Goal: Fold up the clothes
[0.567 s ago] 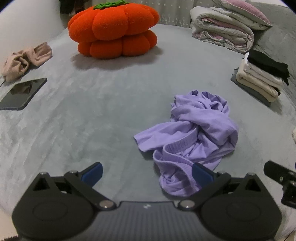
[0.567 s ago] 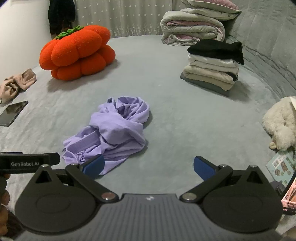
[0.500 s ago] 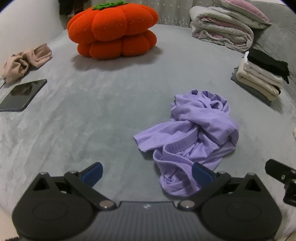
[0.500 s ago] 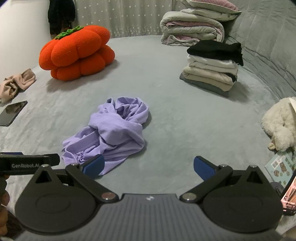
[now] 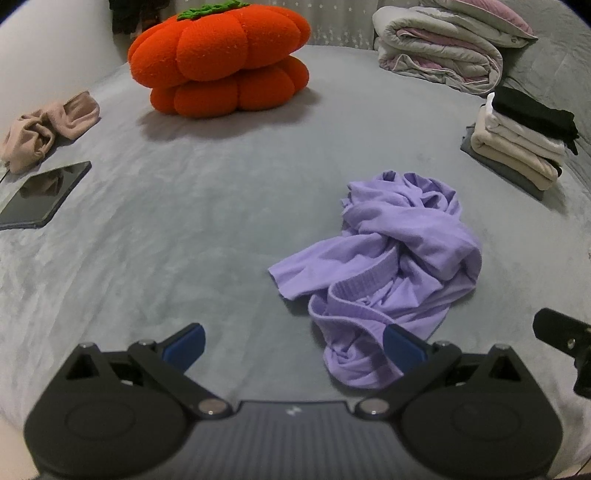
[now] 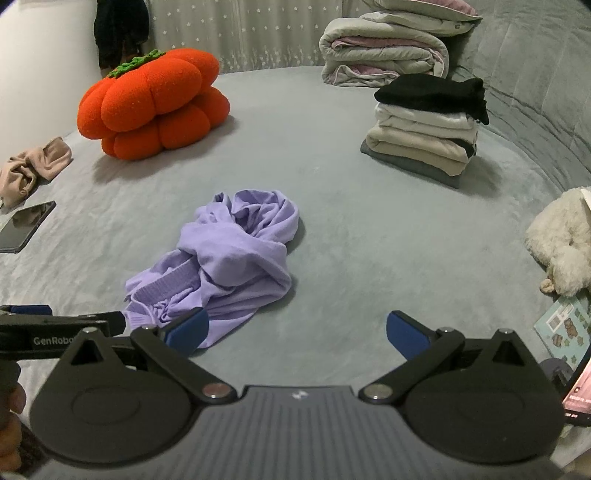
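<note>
Left wrist view: my left gripper (image 5: 293, 345) hangs with its blue-tipped jaws spread wide and nothing between them, low over a grey bed cover (image 5: 207, 221). A crumpled lilac garment (image 5: 384, 266) lies unfolded just ahead and to the right, its ribbed band facing the camera; the right-hand fingertip (image 5: 400, 345) overlaps the near edge of the cloth in frame, though I cannot tell if it touches. At the far right edge a black part of my right gripper (image 5: 561, 332) pokes in.

From the right wrist camera, my right gripper (image 6: 297, 328) is likewise spread and empty, with the lilac garment (image 6: 225, 258) ahead and to the left. Only this view shows a white plush toy (image 6: 561, 240) and a printed booklet (image 6: 563, 325) at the right edge, and the branded body of the left gripper at lower left.

Both cameras take in an orange pumpkin cushion (image 5: 221, 59), a stack of folded clothes (image 6: 424, 129) topped in black, rolled quilts (image 6: 384, 51) at the back, a beige garment (image 5: 44, 125) and a dark tablet (image 5: 40, 195) at left. A star-dotted curtain (image 6: 258, 33) closes the room behind.
</note>
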Motion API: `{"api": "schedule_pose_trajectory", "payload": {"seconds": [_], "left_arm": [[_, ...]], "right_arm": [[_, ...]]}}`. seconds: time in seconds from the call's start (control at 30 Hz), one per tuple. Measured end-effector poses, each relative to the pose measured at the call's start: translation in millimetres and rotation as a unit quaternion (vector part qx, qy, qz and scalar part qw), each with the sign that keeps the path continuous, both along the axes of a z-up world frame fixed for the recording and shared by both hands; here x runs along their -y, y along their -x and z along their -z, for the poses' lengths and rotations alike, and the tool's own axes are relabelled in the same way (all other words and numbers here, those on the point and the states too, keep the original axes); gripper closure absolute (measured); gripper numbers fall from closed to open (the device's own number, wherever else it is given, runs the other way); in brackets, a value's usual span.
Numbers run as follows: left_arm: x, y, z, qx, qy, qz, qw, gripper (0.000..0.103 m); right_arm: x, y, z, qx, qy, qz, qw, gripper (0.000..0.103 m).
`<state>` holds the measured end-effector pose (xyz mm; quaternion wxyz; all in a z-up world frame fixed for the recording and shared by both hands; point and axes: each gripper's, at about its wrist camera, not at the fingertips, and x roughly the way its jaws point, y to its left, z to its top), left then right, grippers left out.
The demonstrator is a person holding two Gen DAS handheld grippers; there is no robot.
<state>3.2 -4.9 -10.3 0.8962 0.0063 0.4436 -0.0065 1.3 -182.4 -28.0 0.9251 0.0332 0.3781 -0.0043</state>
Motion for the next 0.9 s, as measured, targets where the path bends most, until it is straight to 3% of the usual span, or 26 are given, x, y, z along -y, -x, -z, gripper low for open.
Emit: {"api": "schedule_pose_trajectory", "payload": {"seconds": [0.9], "left_arm": [[0.4,1.0,5.4,0.001,-0.018,0.003,0.9998,0.000]], "right_arm": [[8.4,2.4,1.8,-0.001,-0.005,0.005,1.000,0.000]]}}
